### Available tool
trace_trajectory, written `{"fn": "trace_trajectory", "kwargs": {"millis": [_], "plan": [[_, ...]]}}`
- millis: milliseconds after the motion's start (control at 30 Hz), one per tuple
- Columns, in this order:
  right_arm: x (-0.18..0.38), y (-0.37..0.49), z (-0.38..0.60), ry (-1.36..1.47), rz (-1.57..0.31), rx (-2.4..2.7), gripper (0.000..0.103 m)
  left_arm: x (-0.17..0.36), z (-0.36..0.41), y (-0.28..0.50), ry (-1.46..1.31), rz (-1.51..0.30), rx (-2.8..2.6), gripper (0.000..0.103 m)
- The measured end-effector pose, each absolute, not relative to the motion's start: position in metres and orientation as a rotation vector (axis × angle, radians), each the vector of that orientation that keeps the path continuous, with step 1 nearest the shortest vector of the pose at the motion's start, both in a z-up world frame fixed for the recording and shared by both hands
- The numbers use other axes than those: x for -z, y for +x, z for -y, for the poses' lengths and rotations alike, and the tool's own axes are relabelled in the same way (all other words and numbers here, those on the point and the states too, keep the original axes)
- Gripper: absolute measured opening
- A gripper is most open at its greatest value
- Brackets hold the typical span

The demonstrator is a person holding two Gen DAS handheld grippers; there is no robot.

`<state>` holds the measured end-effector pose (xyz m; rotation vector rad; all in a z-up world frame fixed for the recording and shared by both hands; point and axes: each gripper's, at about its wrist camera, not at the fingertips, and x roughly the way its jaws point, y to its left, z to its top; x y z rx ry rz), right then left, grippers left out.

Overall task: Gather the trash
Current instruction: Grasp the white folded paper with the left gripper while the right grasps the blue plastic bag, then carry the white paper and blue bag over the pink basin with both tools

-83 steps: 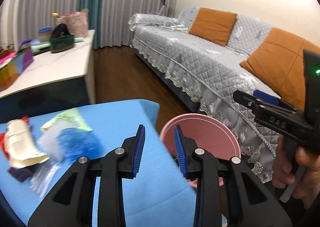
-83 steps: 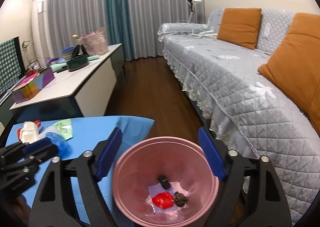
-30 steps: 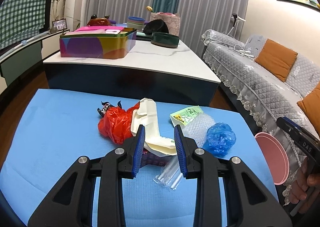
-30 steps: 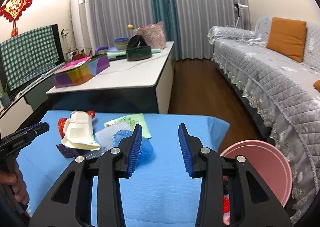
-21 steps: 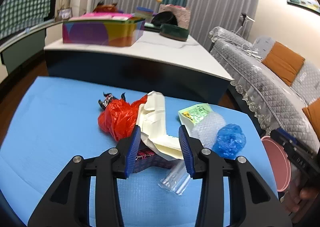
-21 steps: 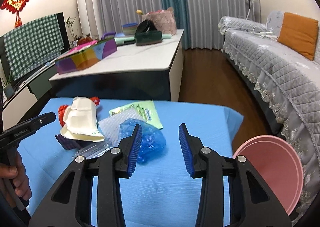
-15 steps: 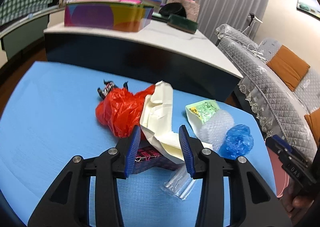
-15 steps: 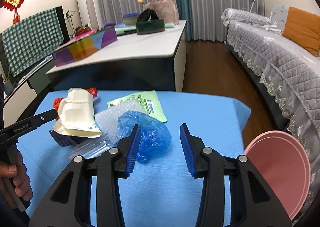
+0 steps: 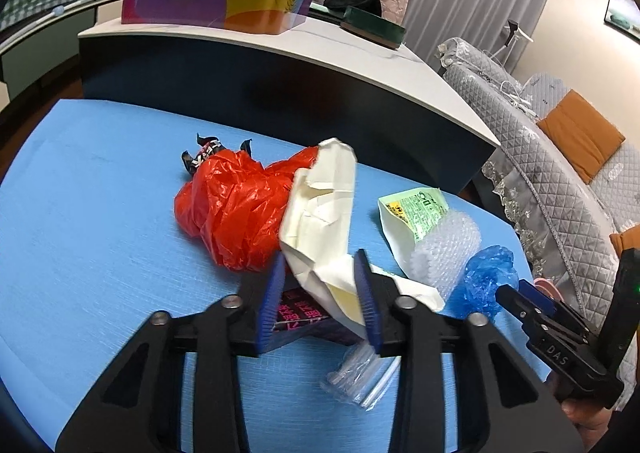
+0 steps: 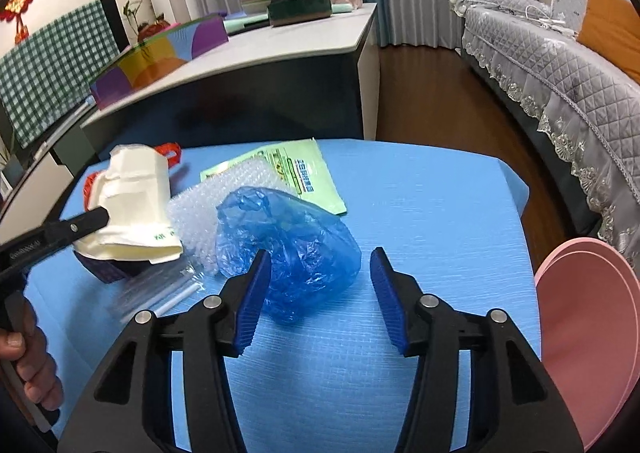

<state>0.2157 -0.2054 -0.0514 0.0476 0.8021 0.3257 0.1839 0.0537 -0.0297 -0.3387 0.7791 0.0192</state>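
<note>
1. Both grippers have dropped closer to the trash pile than a second ago, and the pink bin that used to sit right under the right one is now off at the table's right edge.
2. Far left of the pile: a crumpled red plastic bag (image 9: 236, 209) on the blue table (image 9: 88, 221), with a small black wrapper (image 9: 204, 157) poking out behind it.
3. Leaning on the red bag is a cream paper bag (image 9: 324, 221). The left gripper (image 9: 318, 303) straddles its lower end; its jaws have just been closing and sit fairly narrow, paper between them, but I can't tell if the pads are actually pinching it.
4. Under that paper there's a dark packet with pink print (image 9: 298, 313), and a clear sleeve of straws (image 9: 360, 373) just in front.
5. Next over: a green pouch (image 10: 292, 169) with bubble wrap (image 10: 212, 209) lying partly on it.
6. Then the blue plastic bag (image 10: 288, 241). The right gripper (image 10: 318, 295) has just been widening; its left pad looks to be right at the bag, the right one clear of it, so nothing held.
7. Pink bin (image 10: 588, 325) is at the far right, off the table's edge, beside the grey sofa (image 10: 560, 65).
</note>
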Motion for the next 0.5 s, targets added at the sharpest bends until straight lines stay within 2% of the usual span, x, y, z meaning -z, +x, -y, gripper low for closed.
{"fn": "trace_trajectory", "kwargs": {"millis": [100, 167, 200, 233, 267, 500], "plan": [[0.052, 0.215, 0.202, 0.025, -0.806, -0.336, 0.033, 0.029, -0.055, 0.184, -0.337, -0.780, -0.013, 0.024], [0.052, 0.214, 0.201, 0.020, -0.809, -0.345, 0.017, 0.029, -0.055, 0.184, -0.331, -0.782, -0.014, 0.015], [0.051, 0.212, 0.201, 0.015, -0.808, -0.349, 0.013, 0.029, -0.055, 0.184, -0.328, -0.784, -0.014, 0.012], [0.050, 0.212, 0.201, 0.013, -0.805, -0.352, 0.008, 0.029, -0.055, 0.184, -0.324, -0.783, -0.014, 0.005], [0.049, 0.211, 0.201, 0.012, -0.800, -0.354, 0.004, 0.028, -0.055, 0.183, -0.319, -0.782, -0.014, 0.003], [0.029, 0.199, 0.207, 0.015, -0.743, -0.357, 0.002, 0.008, -0.045, 0.175, -0.260, -0.726, 0.004, 0.003]]}}
